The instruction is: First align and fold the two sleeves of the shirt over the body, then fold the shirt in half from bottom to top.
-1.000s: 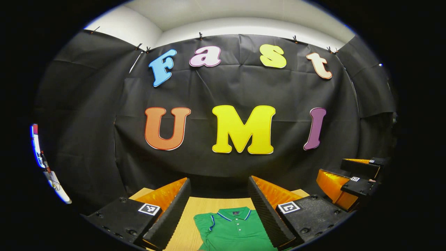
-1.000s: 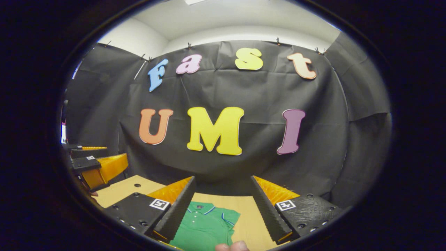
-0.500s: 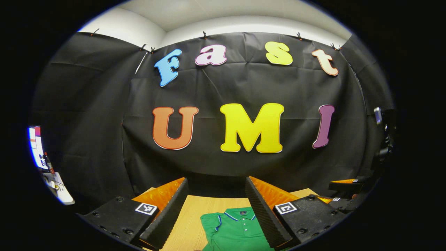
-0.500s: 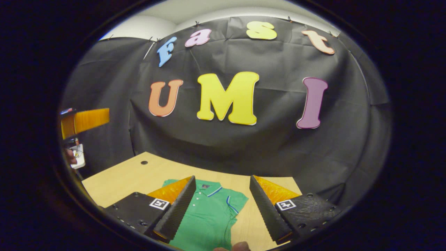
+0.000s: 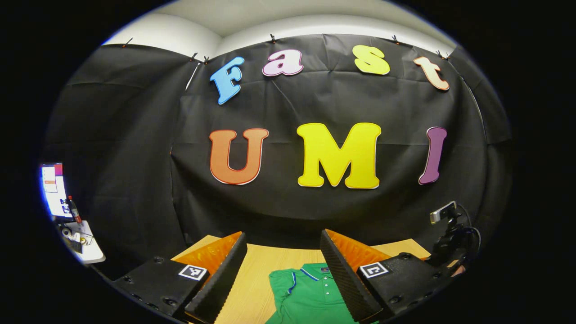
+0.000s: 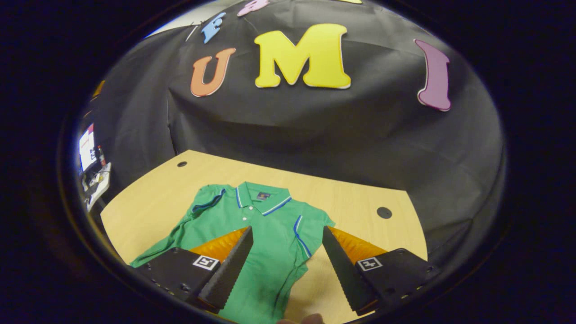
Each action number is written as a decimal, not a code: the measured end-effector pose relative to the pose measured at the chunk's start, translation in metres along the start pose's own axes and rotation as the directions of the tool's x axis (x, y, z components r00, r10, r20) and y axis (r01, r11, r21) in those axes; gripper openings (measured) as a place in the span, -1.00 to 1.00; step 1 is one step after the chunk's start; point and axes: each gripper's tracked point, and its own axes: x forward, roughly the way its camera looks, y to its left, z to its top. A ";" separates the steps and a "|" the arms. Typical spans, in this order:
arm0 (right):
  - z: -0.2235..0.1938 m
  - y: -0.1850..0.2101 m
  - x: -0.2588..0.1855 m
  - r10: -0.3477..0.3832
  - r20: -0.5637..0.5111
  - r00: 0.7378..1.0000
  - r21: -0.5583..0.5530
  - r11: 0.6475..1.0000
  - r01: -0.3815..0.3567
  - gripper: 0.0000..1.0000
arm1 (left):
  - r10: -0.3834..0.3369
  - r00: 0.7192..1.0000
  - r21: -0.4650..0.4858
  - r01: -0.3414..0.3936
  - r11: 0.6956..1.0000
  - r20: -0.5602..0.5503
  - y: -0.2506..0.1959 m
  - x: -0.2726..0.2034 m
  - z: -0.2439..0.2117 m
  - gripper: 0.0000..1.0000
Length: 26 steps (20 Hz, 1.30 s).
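On the table [image 6: 351, 198] the shirt [image 6: 265, 225] lies flat, collar [image 6: 261, 200] toward the back wall and front side up. Judged soft, light and limp: it will sag and crease if lifted at one point, so each sleeve is best pinched at its cuff edge. The sleeve [image 6: 310, 225] on the shirt's near-right side lies spread just ahead of the right gripper [image 6: 287, 256], whose jaws stand wide apart, holding nothing, above the shirt. The left gripper [image 5: 283, 265] likewise has its jaws wide apart and empty, short of the shirt [image 5: 310, 292]. The shirt's hem is cut off below; the far sleeve [image 6: 202, 202] looks bunched, its cuff unclear.
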 end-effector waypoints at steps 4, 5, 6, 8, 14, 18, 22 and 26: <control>-0.031 -0.020 0.047 -0.019 -0.098 0.995 0.005 1.000 0.019 0.91 | 0.033 0.999 0.015 -0.033 0.999 -0.022 0.004 0.002 -0.007 1.00; -0.042 -0.023 0.059 -0.012 -0.130 0.991 0.014 1.000 0.014 0.91 | 0.038 0.999 0.024 -0.038 0.999 -0.029 0.005 0.002 -0.011 1.00; -0.053 -0.024 0.070 -0.007 -0.154 0.988 0.022 1.000 0.011 0.91 | 0.043 0.998 0.035 -0.041 0.999 -0.045 0.005 0.003 -0.016 1.00; -0.068 -0.028 0.085 -0.007 -0.197 0.980 0.037 0.999 0.014 0.87 | 0.052 0.997 0.048 -0.049 0.998 -0.063 0.005 0.004 -0.020 1.00; -0.091 -0.022 0.108 0.052 -0.287 0.957 0.101 0.995 -0.024 0.14 | 0.047 0.996 0.080 -0.041 0.996 -0.073 -0.001 0.007 -0.018 1.00; -0.083 -0.023 0.103 0.028 -0.292 0.956 0.097 0.995 0.000 -0.82 | 0.052 0.997 0.088 -0.046 0.995 -0.062 0.000 0.007 -0.014 1.00; -0.051 -0.021 0.089 0.021 -0.216 0.976 0.111 0.994 0.003 -1.00 | 0.047 0.997 0.069 -0.042 0.997 -0.067 0.002 0.005 -0.015 1.00; -0.012 -0.002 0.071 0.017 -0.146 0.989 0.136 0.991 0.003 -1.00 | 0.054 0.995 0.035 -0.052 0.998 -0.078 0.010 0.005 -0.021 1.00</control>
